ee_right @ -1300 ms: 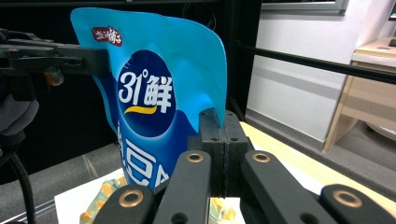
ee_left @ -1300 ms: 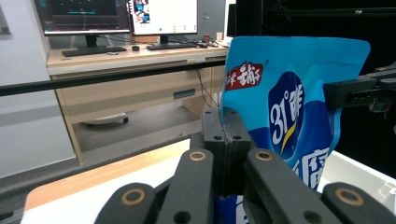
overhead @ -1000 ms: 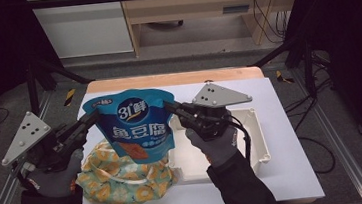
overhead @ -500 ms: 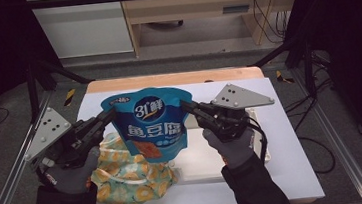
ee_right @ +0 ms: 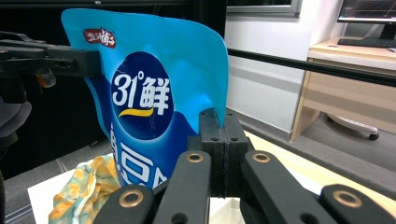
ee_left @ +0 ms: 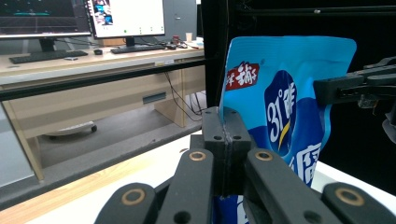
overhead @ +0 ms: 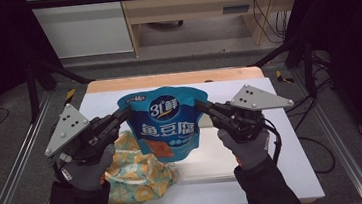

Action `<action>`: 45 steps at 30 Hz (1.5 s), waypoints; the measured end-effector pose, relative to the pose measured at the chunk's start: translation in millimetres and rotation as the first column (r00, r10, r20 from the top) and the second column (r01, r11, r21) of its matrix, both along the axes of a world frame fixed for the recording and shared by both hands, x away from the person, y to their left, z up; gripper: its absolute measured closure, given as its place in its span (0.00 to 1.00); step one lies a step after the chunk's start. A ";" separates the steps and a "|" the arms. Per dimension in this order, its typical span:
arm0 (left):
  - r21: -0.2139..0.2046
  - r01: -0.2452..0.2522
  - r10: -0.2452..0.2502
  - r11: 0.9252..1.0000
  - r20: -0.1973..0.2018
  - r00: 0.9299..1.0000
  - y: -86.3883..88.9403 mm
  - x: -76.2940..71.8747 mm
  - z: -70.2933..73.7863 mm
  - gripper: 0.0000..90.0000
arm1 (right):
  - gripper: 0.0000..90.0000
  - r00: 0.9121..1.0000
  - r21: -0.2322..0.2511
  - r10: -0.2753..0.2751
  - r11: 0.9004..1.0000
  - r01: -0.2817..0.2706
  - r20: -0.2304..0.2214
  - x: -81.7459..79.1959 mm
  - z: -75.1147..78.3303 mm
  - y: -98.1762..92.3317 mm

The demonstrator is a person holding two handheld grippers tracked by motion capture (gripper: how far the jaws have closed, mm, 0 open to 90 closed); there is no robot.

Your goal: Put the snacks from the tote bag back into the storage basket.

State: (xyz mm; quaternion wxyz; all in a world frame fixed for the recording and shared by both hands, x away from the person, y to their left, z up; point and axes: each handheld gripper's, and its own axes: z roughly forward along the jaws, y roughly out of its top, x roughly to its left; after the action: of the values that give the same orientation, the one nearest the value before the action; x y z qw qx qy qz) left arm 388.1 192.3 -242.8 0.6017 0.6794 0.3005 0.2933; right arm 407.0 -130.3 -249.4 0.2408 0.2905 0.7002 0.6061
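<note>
From the high view, you hold the blue snack pouch (overhead: 165, 123) upright above the tabletop (overhead: 286, 167), your left gripper (overhead: 120, 119) and right gripper (overhead: 203, 107) each pinching one side edge near the top, so it hangs flat between them. A floral cloth bag (overhead: 138, 174) lies below it.

In the left gripper view, your jaws are pressed together on the pouch's edge (ee_left: 280, 107).

In the right gripper view, the jaws likewise clamp the opposite edge (ee_right: 159, 98), probably steadying it for placing.
</note>
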 end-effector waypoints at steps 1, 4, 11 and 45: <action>0.003 0.002 -0.002 1.000 0.002 1.000 -1.7 0.5 -0.1 1.00 | 1.00 1.000 -0.001 -0.002 1.000 0.002 0.001 -0.2 -0.3 -1.5; 0.004 0.013 -0.013 1.000 0.000 1.000 -8.1 1.9 -1.1 1.00 | 1.00 1.000 0.001 -0.014 1.000 0.014 -0.001 -1.1 -1.3 -7.8; 0.007 0.037 -0.037 0.999 -0.019 0.999 -20.6 4.2 -2.8 1.00 | 1.00 0.999 0.000 -0.040 0.999 0.040 -0.008 -2.6 -2.5 -20.4; 0.052 0.104 -0.100 0.993 -0.077 0.992 -61.4 23.5 -25.4 1.00 | 1.00 0.992 -0.019 -0.117 0.993 0.116 -0.042 -2.6 -24.5 -59.9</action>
State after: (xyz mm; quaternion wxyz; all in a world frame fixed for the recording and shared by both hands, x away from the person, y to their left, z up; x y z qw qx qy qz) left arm 411.6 130.9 -268.2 0.5851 0.7209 0.2793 0.2451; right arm 404.4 -190.2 -273.9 0.2632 0.3418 0.6918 0.5790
